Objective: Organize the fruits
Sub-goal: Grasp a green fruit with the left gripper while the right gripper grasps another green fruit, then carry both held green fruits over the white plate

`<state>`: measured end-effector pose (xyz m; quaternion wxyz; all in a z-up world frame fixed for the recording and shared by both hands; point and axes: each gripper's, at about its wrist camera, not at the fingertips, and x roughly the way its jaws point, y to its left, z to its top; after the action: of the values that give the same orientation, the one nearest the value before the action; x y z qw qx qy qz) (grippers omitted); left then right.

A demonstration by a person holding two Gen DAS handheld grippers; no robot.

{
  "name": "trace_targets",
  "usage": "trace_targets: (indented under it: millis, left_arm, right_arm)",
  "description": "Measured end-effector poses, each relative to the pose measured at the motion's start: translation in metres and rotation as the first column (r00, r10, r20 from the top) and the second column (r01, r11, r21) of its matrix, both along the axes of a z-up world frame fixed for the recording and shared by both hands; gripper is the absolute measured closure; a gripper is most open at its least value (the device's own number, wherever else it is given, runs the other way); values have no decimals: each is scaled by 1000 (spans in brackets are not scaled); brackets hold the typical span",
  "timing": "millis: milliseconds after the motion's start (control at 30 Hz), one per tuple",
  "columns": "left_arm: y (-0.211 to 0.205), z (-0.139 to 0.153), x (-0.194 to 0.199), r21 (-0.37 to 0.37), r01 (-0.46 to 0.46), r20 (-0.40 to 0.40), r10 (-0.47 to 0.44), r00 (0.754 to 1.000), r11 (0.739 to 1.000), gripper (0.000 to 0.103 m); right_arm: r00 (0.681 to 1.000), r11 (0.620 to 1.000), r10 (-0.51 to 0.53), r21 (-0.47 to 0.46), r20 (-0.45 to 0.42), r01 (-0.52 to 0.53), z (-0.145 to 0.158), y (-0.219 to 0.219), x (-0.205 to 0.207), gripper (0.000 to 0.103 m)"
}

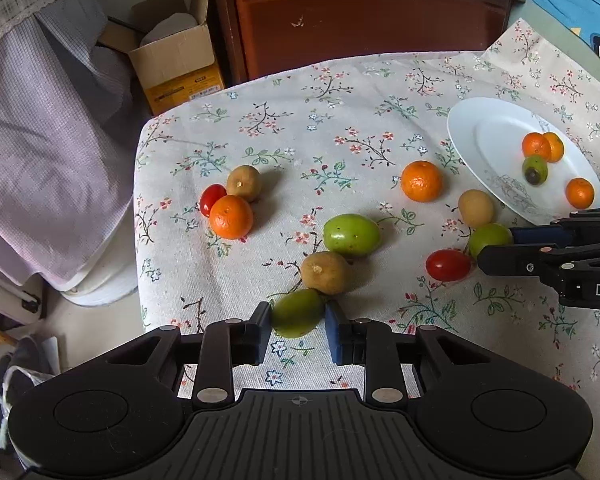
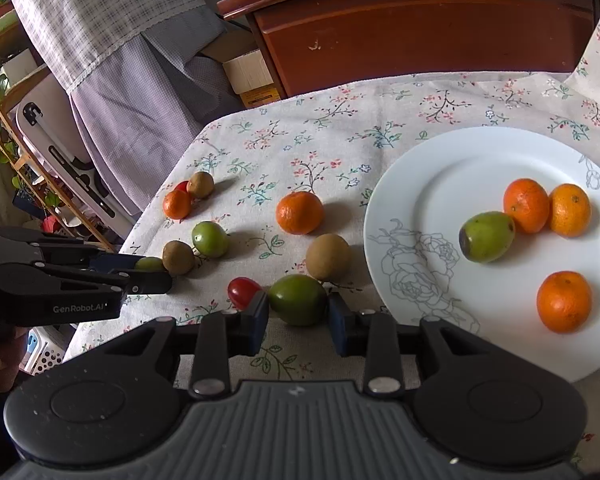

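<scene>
The left gripper (image 1: 298, 318) has its two pads squeezed on a green fruit (image 1: 296, 314) near the front edge of the table, and that fruit touches a brown kiwi (image 1: 326, 272) just behind it. The right gripper (image 2: 298, 312) is closed on another green fruit (image 2: 297, 299) just beside the left rim of the white plate (image 2: 420, 184). A red tomato (image 2: 242, 291) sits right next to this fruit. The plate lies at the right side of the flowery tablecloth (image 2: 300, 136). It holds three tangerines (image 2: 526, 206) and one green fruit. More fruit lies loose in the middle of the cloth. A tangerine, a kiwi and a tomato huddle together near the left edge (image 1: 230, 216).
</scene>
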<state>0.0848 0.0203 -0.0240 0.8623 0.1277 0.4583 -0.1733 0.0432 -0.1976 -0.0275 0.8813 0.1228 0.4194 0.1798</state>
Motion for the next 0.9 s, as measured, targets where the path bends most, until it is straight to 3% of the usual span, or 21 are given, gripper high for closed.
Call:
trace_targets:
  millis: [900]
  left_arm:
    - [-43,48,-8,-131,35,100,-22,995,991,77]
  right_arm:
    - [995,997,-58,50,82,54,36,-18,-1,71]
